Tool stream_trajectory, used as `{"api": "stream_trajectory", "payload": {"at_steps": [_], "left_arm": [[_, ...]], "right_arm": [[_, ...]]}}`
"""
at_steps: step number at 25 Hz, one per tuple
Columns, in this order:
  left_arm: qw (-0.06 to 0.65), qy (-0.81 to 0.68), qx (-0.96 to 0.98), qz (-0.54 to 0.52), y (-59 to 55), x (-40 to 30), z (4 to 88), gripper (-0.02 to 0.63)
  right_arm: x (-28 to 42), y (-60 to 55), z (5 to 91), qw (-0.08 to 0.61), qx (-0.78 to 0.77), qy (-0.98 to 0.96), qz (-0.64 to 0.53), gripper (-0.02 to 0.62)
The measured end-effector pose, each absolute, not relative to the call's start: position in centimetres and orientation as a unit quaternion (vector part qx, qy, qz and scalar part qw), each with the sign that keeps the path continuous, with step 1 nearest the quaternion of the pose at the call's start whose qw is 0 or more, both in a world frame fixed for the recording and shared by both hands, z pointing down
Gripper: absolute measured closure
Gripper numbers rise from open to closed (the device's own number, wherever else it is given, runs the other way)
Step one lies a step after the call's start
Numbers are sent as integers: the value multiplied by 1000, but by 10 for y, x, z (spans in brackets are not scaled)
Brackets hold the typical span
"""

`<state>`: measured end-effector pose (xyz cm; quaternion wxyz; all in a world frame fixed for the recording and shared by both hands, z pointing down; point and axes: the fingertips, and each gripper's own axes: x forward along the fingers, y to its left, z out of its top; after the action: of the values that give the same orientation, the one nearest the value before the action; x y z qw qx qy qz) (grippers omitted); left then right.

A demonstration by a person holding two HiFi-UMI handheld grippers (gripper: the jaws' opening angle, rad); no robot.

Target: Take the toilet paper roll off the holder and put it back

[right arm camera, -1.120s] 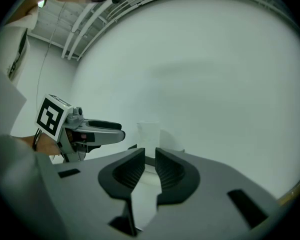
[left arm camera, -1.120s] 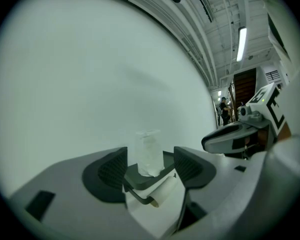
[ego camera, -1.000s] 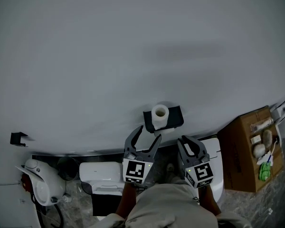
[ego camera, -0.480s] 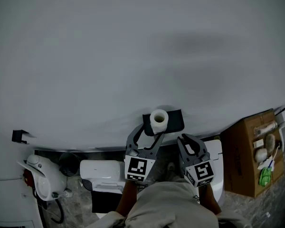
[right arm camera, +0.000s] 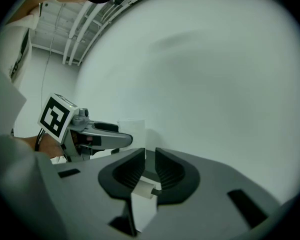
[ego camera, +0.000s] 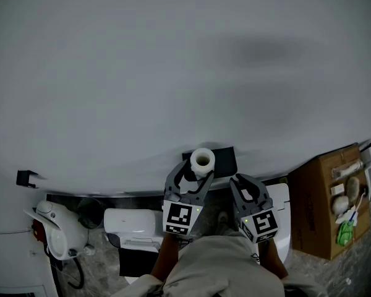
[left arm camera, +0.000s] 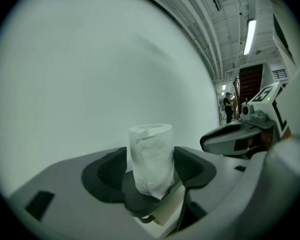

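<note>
head view: toilet paper roll (ego camera: 202,160) sits upright on the black holder (ego camera: 225,158) fixed to the grey wall (ego camera: 173,73). left gripper (ego camera: 193,174) is up at the roll, one jaw each side. right gripper (ego camera: 244,184) hangs just beside it, lower, clear of roll and holder.

left gripper view: the roll fills the gap btwn the jaws. both ribbed pads (left arm camera: 111,170) meet its sides, so the tool is clasped on it. the paper isn't squashed, so prob a light hold. roll's base rests on the holder, not lifted.

right gripper view: jaws drawn nearly together w/ only a thin slot and nothing gripped. left gripper (right arm camera: 97,134) and the pale roll show beyond.

step in hand, as i read it: the grab, first half of the task, roll not yet off. next move prob needs a firmer squeeze w/o crushing the core, then a straight lift along the holder's post so the roll doesn't snag.
</note>
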<state>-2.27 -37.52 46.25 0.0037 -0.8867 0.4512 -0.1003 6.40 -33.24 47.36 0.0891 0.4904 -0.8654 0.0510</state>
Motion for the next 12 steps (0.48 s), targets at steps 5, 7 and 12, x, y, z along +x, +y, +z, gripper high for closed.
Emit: {"api": "stream_trajectory", "payload": {"at_steps": [5, 7, 12], "left_arm": [[1, 449, -887, -107, -380, -17, 465, 305], [-1, 448, -887, -112, -382, -14, 467, 305], [0, 451, -885, -118, -387, -12, 469, 305]], "right_arm": [[66, -337, 474, 86, 488, -867, 51, 535], [67, -338, 474, 85, 487, -868, 51, 535], [69, -340, 475, 85, 487, -867, 55, 535]]}}
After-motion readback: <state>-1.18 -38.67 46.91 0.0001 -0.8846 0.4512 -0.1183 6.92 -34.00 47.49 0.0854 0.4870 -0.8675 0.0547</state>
